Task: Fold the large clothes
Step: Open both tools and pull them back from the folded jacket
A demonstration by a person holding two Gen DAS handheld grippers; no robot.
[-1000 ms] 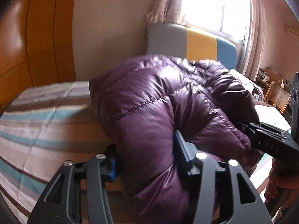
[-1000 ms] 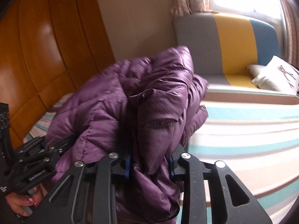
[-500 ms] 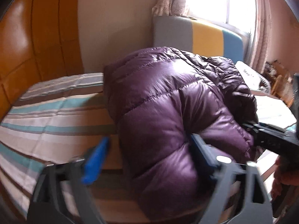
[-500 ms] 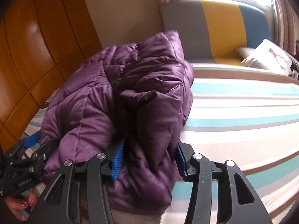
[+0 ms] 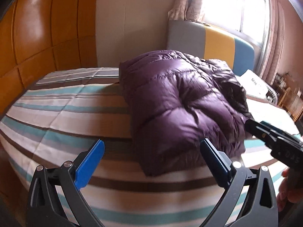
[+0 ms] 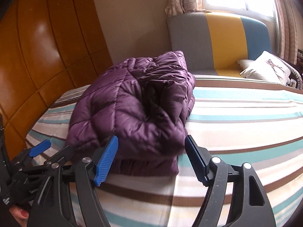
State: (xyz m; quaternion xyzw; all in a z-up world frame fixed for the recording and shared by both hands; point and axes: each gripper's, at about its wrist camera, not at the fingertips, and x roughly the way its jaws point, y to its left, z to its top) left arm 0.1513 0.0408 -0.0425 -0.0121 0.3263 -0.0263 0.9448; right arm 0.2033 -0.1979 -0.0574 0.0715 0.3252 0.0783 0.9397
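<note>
A purple puffer jacket (image 5: 178, 104) lies folded in a thick bundle on the striped bed (image 5: 66, 109); it also shows in the right wrist view (image 6: 132, 113). My left gripper (image 5: 151, 151) is open and empty, drawn back just short of the bundle's near edge. My right gripper (image 6: 151, 147) is open and empty, just short of the bundle's near end. The right gripper also shows at the right of the left wrist view (image 5: 272, 138), and the left gripper at the lower left of the right wrist view (image 6: 37, 151).
The bed (image 6: 246, 117) has a grey, yellow and blue headboard (image 6: 217, 41) under a bright window. A white pillow (image 6: 265, 68) lies at the far right. Orange wooden wardrobe panels (image 5: 37, 37) stand along the left side.
Both grippers opened and let go of the jacket, then drew back from it. The folded bundle dropped and settled on the bed.
</note>
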